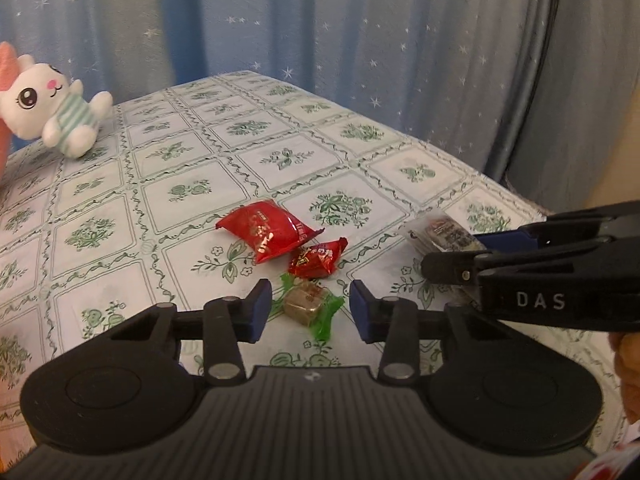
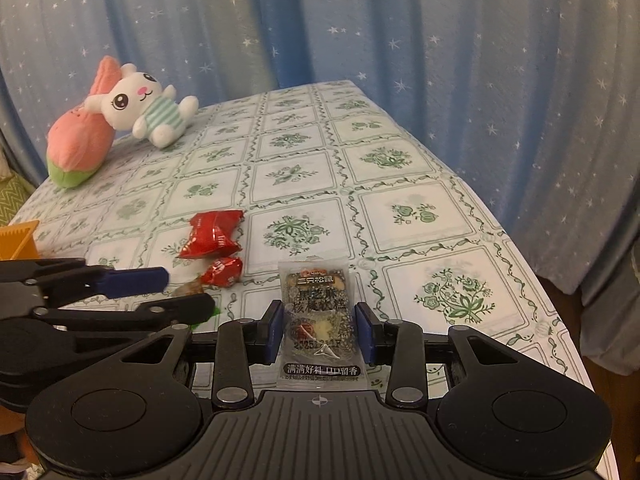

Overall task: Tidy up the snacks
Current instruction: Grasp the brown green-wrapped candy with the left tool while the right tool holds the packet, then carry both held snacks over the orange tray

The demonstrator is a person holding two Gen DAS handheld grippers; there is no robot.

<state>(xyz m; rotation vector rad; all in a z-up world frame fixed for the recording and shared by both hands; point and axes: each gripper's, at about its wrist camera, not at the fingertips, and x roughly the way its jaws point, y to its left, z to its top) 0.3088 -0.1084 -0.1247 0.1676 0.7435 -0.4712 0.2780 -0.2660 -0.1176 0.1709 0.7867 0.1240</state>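
Observation:
On the green-patterned tablecloth, a brown candy in a green wrapper lies between the blue pads of my left gripper. A gap shows on both sides, so the pads do not press it. Just beyond lie a small red packet and a larger red packet. My right gripper is shut on a clear packet of dark sesame cake, pads against its two sides. From the left wrist view that packet shows at the right gripper's tips. The left gripper reaches in from the left in the right wrist view.
A white plush rabbit leans on a pink plush at the table's far left corner. An orange object pokes in at the left edge. A blue starred curtain hangs behind. The table's right edge drops off close by.

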